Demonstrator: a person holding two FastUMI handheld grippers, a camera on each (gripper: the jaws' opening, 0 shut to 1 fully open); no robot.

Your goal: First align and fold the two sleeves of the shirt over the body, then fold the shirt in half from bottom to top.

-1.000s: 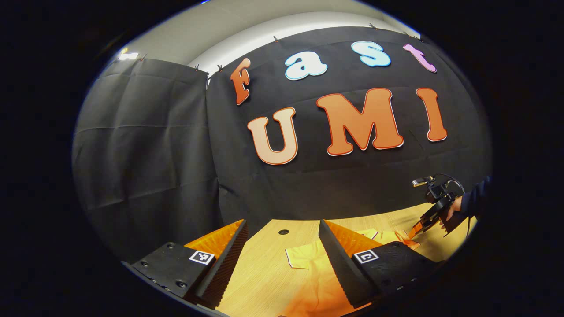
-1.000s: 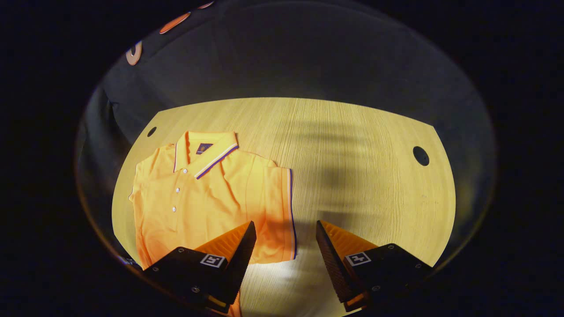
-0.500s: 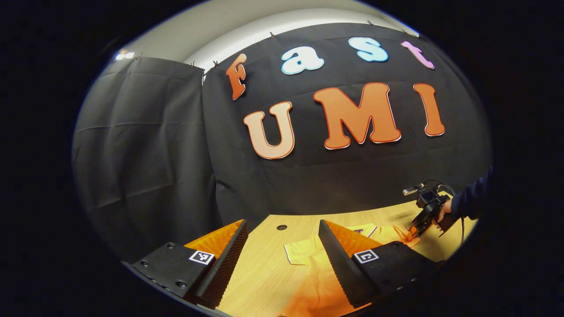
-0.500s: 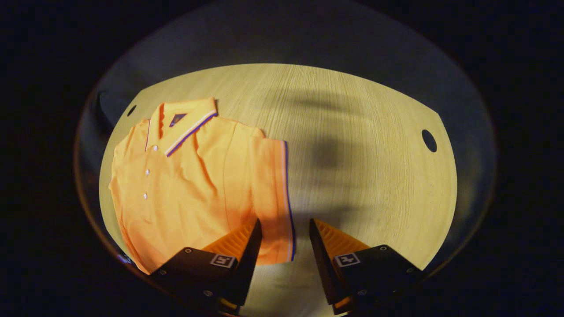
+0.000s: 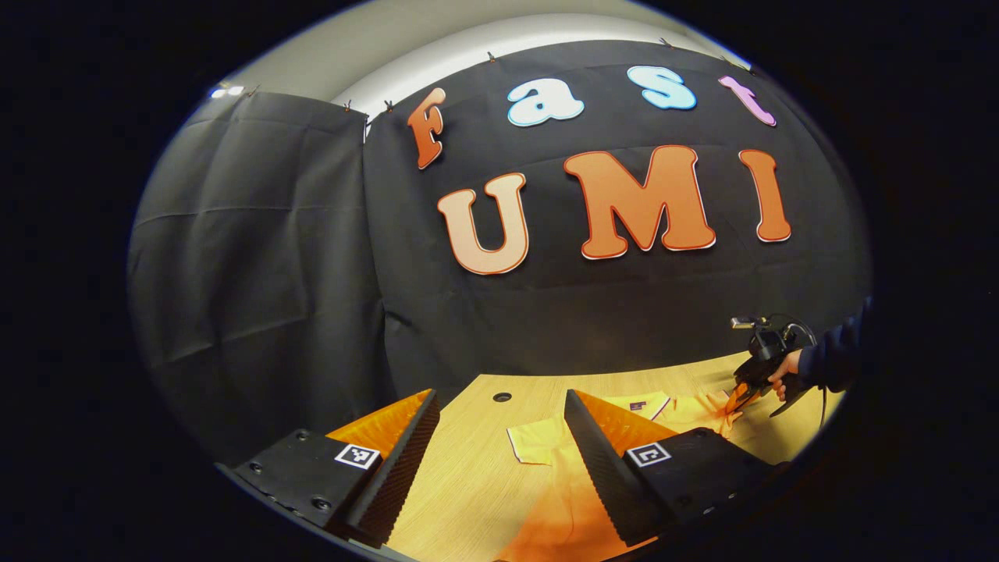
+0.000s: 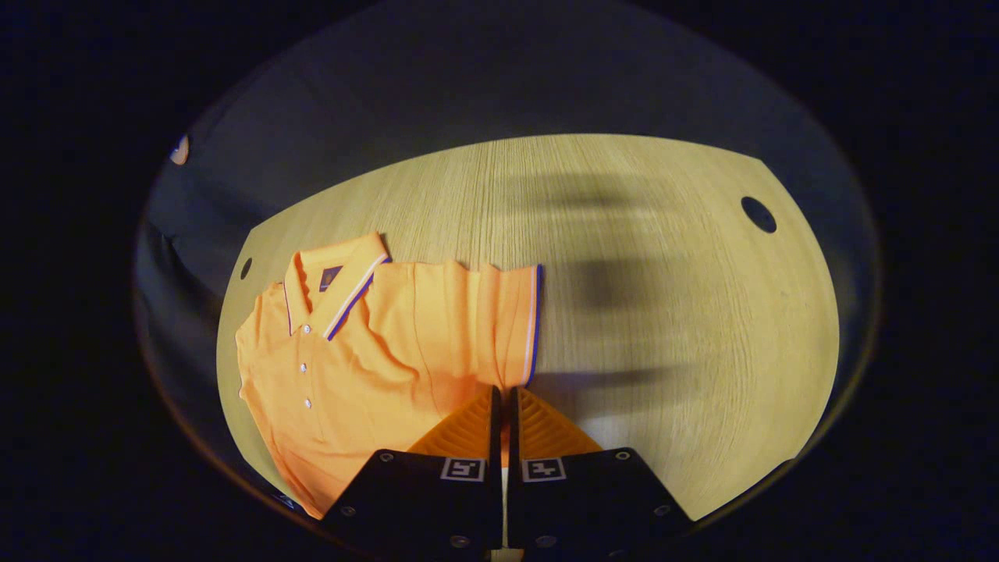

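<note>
On the wooden table (image 6: pixel 663 328), my right gripper (image 6: pixel 503 402) is pinching the orange polo shirt's (image 6: pixel 375 367) striped sleeve (image 6: pixel 507 328); my left gripper (image 5: pixel 499 437) is hovering wide apart.

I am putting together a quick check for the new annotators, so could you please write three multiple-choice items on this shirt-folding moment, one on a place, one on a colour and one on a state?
1. Where does the shirt lie on the table in the right gripper view?
A. On the left part
B. On the right part
C. Hanging off the far edge

2. What colour is the shirt?
A. White
B. Orange
C. Green

3. How do the fingers of the right gripper stand?
A. Wide apart above bare wood
B. Closed together at the edge of the sleeve
C. Closed on the collar

Answers:
1 A, the cloth lies left of the bare wood.
2 B, the fabric is orange with a striped trim.
3 B, the fingers meet on the sleeve's striped hem.
</note>
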